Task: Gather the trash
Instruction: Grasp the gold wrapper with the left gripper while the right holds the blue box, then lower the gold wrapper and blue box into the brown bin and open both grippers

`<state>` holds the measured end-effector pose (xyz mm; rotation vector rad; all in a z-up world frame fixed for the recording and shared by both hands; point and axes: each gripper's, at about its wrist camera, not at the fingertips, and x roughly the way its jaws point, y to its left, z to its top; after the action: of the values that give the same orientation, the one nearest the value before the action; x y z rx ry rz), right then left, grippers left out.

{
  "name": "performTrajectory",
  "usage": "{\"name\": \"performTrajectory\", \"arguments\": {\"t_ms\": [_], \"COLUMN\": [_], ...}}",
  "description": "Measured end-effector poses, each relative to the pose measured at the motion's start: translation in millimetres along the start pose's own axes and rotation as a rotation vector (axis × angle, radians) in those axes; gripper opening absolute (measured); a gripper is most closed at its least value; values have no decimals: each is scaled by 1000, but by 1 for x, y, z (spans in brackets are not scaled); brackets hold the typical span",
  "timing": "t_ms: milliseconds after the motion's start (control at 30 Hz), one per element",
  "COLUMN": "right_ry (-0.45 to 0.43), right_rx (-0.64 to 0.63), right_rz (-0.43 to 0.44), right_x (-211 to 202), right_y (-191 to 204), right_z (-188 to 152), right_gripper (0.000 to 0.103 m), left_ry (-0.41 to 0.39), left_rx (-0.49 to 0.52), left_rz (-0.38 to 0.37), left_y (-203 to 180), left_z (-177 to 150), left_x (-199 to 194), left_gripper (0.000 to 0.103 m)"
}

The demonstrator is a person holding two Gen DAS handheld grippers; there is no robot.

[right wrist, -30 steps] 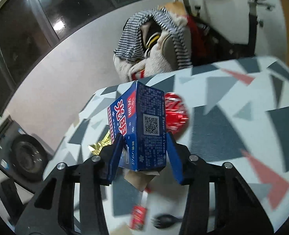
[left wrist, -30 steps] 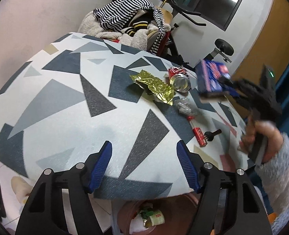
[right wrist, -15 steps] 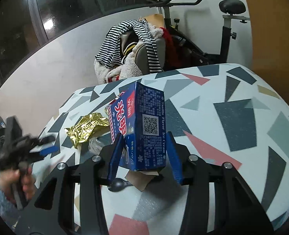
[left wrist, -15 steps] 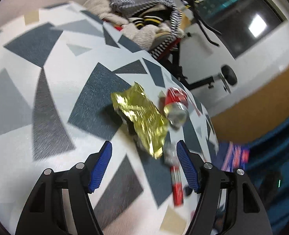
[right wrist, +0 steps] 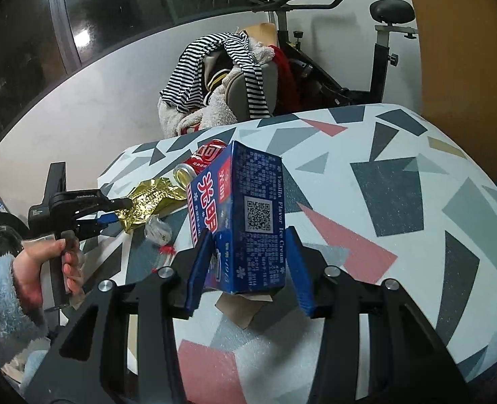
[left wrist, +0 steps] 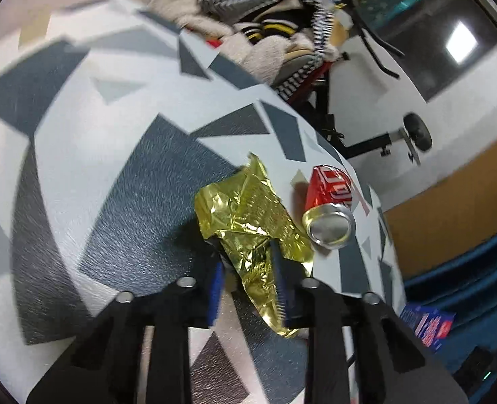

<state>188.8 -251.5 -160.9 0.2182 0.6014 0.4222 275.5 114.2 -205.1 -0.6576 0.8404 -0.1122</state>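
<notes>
My left gripper (left wrist: 248, 269) is shut on a crumpled gold foil wrapper (left wrist: 245, 212) that lies on the patterned table (left wrist: 113, 168). A red soda can (left wrist: 330, 208) lies on its side just right of the wrapper. My right gripper (right wrist: 248, 262) is shut on a blue ice cream box (right wrist: 245, 215) and holds it above the table (right wrist: 399, 202). The right wrist view also shows the left gripper (right wrist: 113, 210) gripping the gold wrapper (right wrist: 150, 198), with the can (right wrist: 201, 161) behind the box.
A clear plastic wrapper (right wrist: 157, 230) and a small red item (right wrist: 167, 250) lie on the table near the box. A chair piled with striped clothes (right wrist: 221, 74) and an exercise bike (right wrist: 379, 50) stand behind the table. A brown cardboard scrap (right wrist: 245, 309) lies under the box.
My left gripper has moved forward over the table to the gold wrapper and closed on it. My right gripper still holds the box and has shifted right, away from the trash.
</notes>
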Motion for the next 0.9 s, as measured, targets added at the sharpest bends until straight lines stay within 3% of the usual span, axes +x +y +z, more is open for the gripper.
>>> {"name": "performTrajectory", "arguments": {"t_ms": [167,333,567,900], "right_ry": [-3,-11,-18,-27], "right_rx": [-8,-27,-42,-77], "right_rz": [4,19,37,56], "right_x": [-5,-16,-33,-64], "right_y": [4,15,31,50], "right_z": [-3,-4,-8,-19], "right_gripper": [46,46,46,46], "left_ry": [-44,-56,-30,36], "left_rx": [136,275,329,384], "left_rz": [29,24,-35,-130], "left_y": [-17,-34,-43,-45], "left_z": [-2,-7,-38,-114], "left_x": [-33,-80,-133,-182], "left_gripper": [11,10,10,10]}}
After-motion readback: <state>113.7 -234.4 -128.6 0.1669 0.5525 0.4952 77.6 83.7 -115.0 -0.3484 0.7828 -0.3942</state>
